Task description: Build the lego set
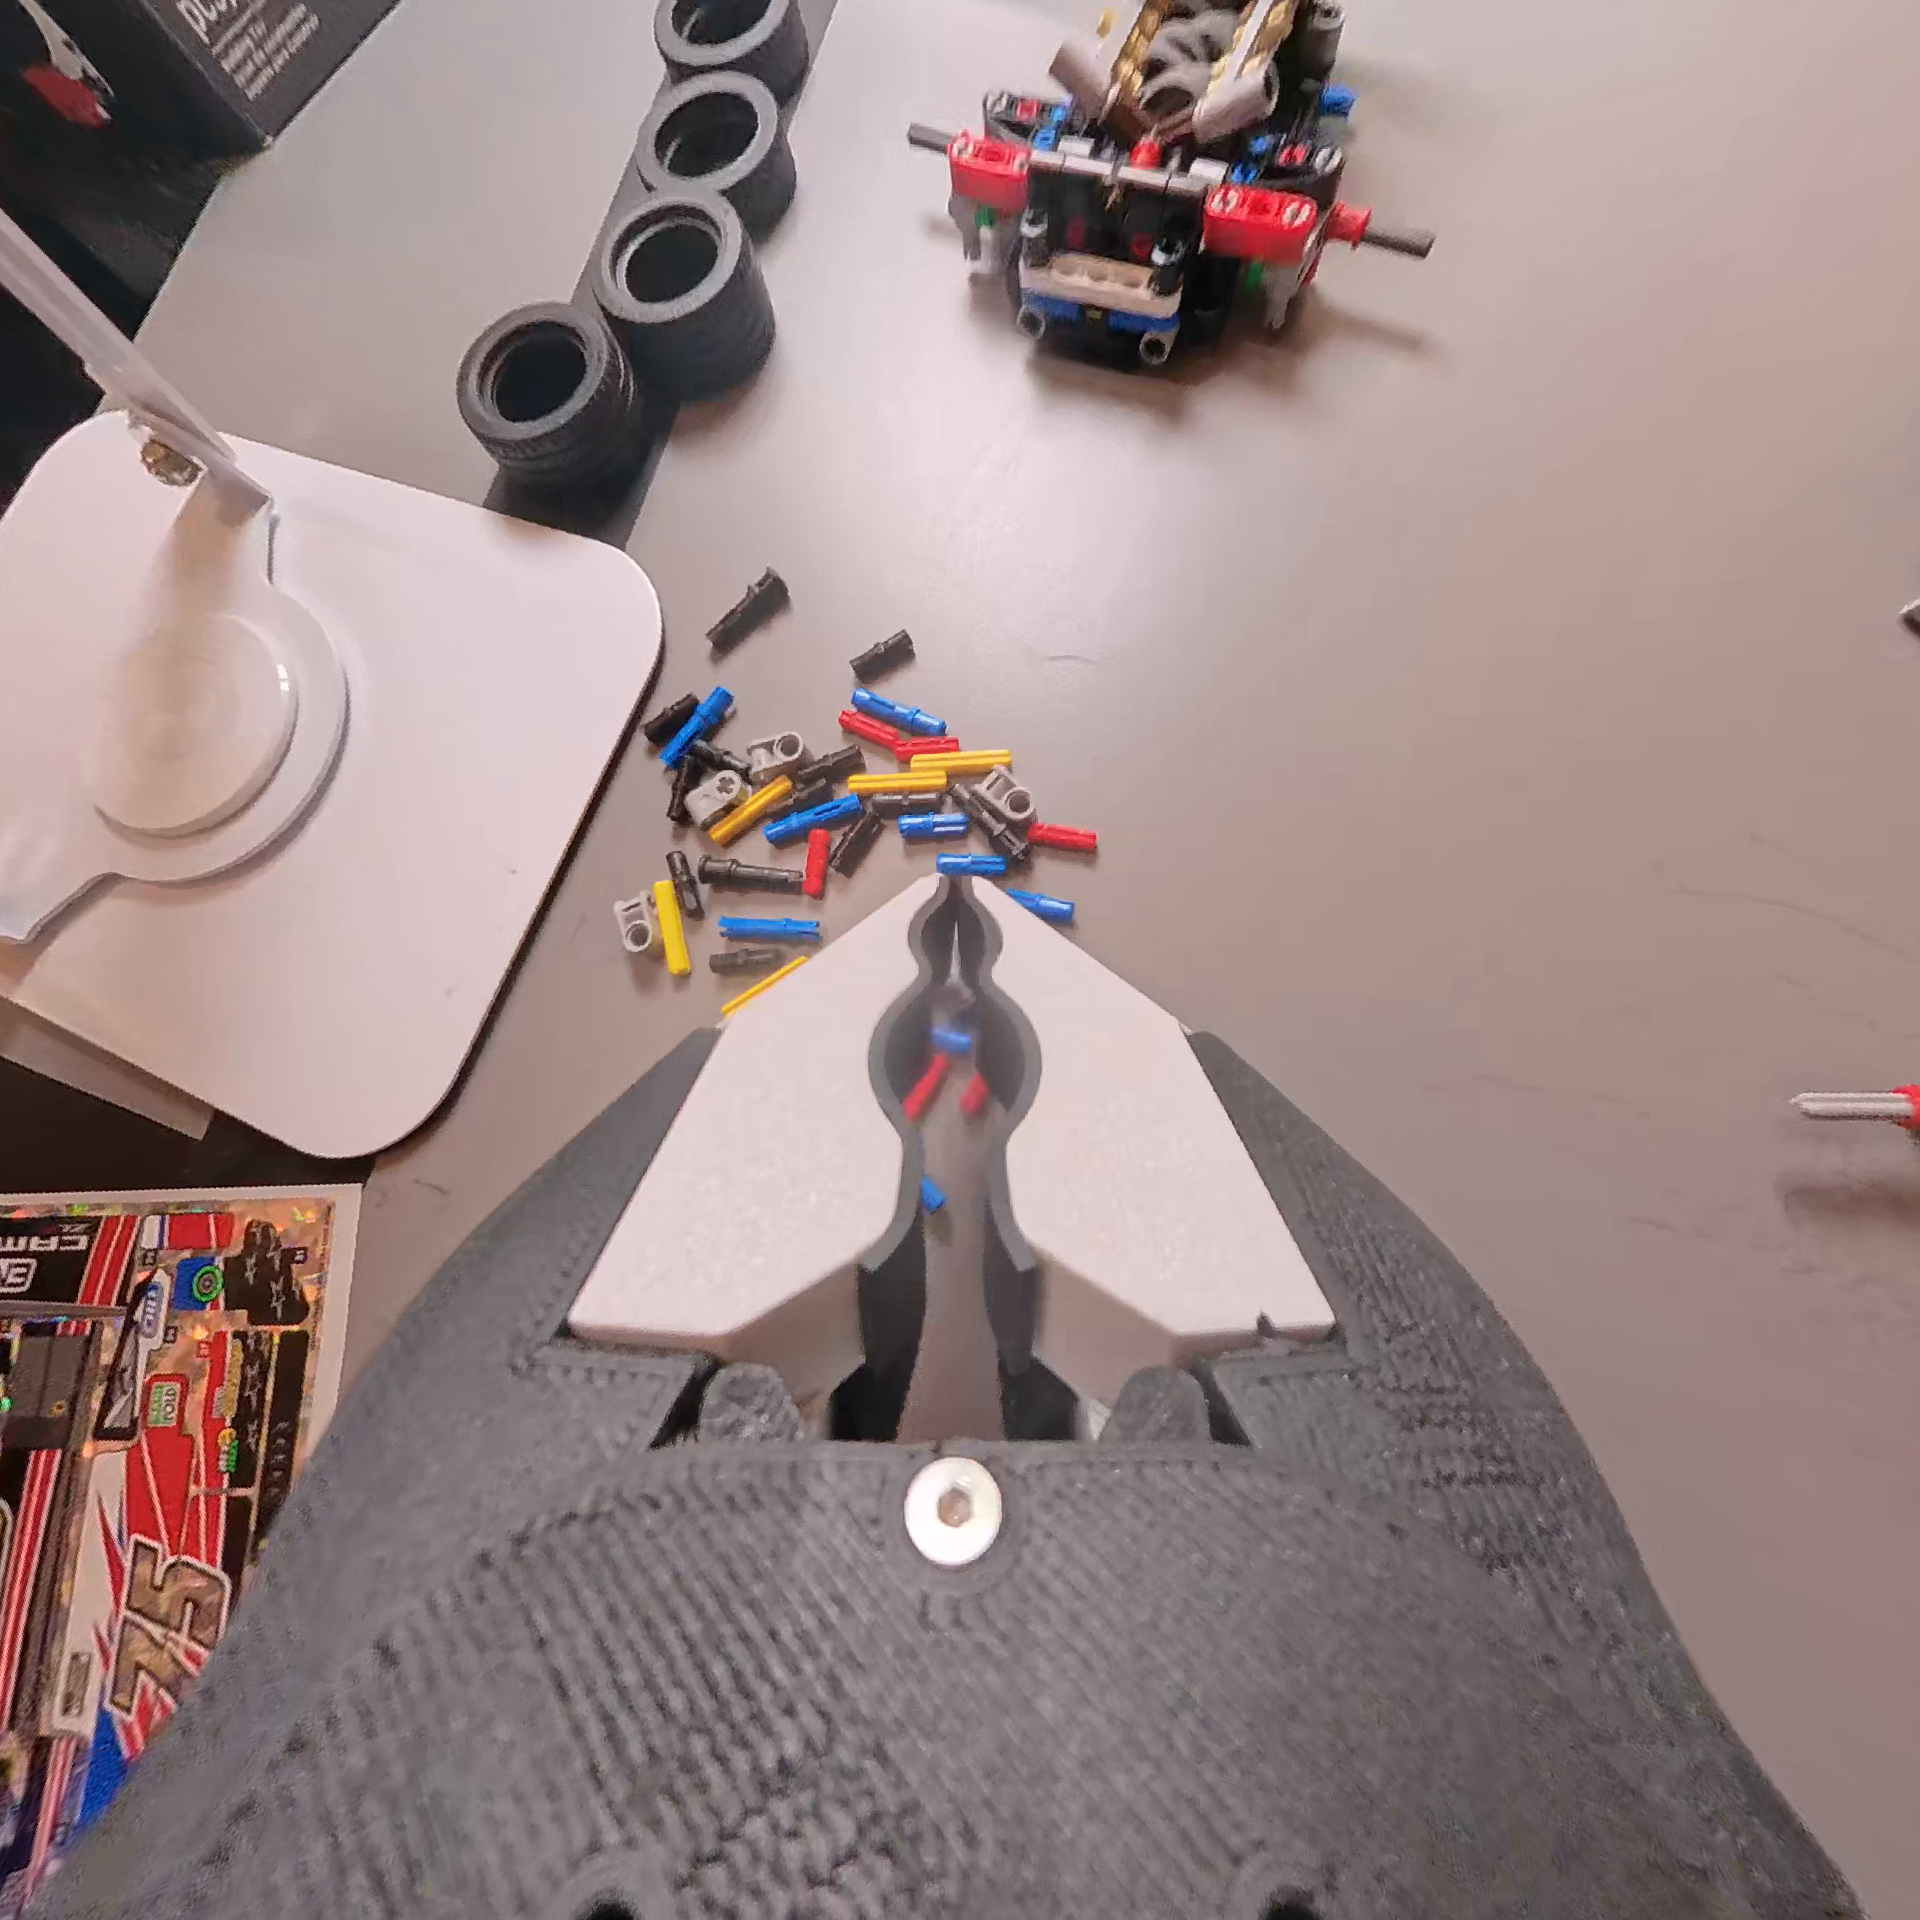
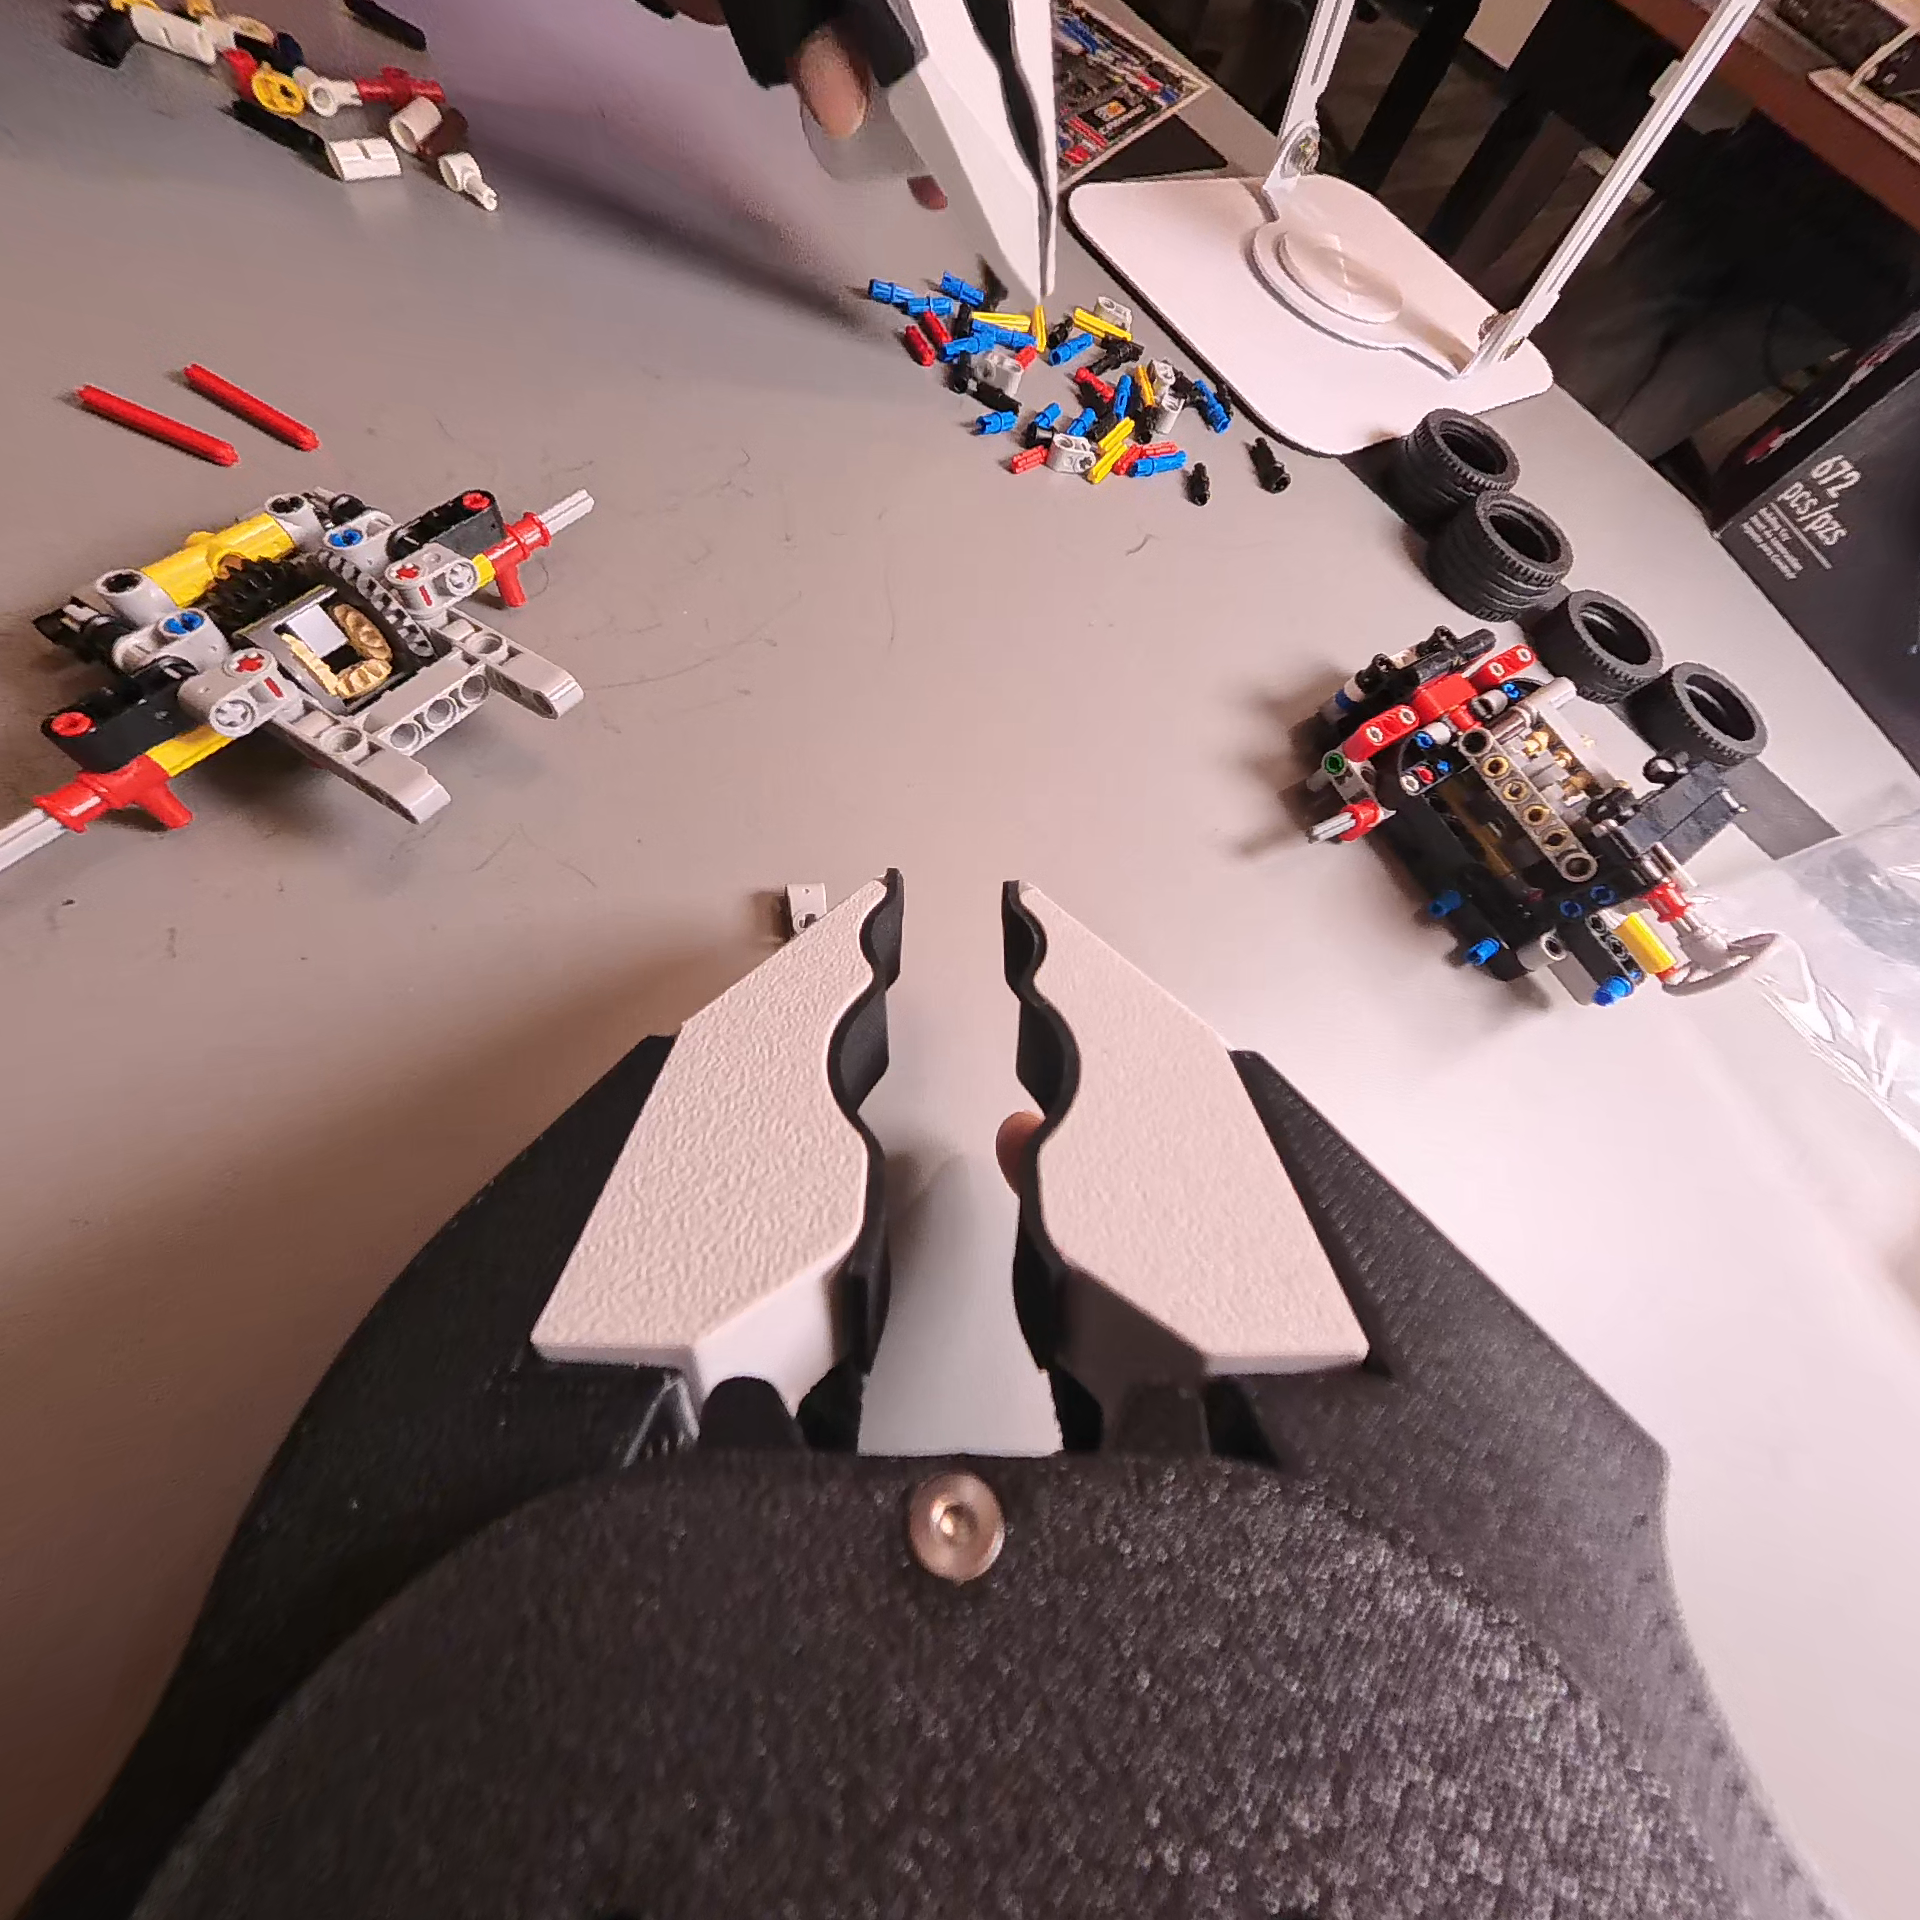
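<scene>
On the grey counter, two part-built plastic brick assemblies wait well apart. The left gripper, tips pressed together, dips into the pile of small coloured pins, apparently picking one, though I cannot tell whether it grips anything. The right gripper hovers open and empty; next, a pin needs carrying to an assembly.

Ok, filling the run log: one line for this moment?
left gripper: shut over pin pile | right gripper: open, empty | chassis: untouched

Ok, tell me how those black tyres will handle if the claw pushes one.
The black tyres lie flat, holes up, so they probably won't roll. They look like soft rubber: likely grippy and squashy, dragging rather than sliding on the table. Small and hollow, so probably light.
</scene>
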Tool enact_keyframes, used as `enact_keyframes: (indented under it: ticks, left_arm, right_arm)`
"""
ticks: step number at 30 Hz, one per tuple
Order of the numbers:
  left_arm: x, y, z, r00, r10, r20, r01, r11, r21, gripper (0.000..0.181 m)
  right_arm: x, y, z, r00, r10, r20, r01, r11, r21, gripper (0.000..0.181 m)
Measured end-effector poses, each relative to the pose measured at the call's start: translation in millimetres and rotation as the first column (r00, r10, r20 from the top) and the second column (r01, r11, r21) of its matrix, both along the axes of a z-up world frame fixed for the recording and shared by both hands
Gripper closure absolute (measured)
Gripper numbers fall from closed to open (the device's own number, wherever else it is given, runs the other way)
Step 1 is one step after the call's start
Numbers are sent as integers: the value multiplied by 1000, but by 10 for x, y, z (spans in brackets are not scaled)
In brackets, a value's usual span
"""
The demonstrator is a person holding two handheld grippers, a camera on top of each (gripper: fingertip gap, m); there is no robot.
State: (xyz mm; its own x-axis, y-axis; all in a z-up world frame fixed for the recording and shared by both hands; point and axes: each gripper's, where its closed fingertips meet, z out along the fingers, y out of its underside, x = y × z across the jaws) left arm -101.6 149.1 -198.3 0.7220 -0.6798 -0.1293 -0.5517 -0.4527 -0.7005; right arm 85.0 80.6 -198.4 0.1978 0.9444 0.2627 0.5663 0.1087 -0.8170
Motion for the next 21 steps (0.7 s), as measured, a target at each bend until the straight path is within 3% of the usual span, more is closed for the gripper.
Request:
enact_keyframes:
  ticks: [1,8,15,19,21]
  left_arm:
    - [47,-23,45,1000,-9,30,9,1000,4,181]
    - [416,-245,293,975,-93,203,88,996,34,181]
    - [721,-498,480,904,-191,382,185,981,52,181]
    - [271,-253,279,982,8,190,-15,999,39,178]
    - [-6,-139,193,992,91,91,-94,995,30,172]
  right_arm:
    - [0,0,-1,1000,0,0,0,1000,0,163]
    - [-3,-4,-9,1000,2,3,-2,1000,0,163]
    - [-6,-9,-15,1000,3,6,-3,1000,2,163]
    - [-5,-10,-7,1000,3,4,-3,1000,4,163]
    - [-9,-17,-8,1000,6,5,-6,1000,4,163]
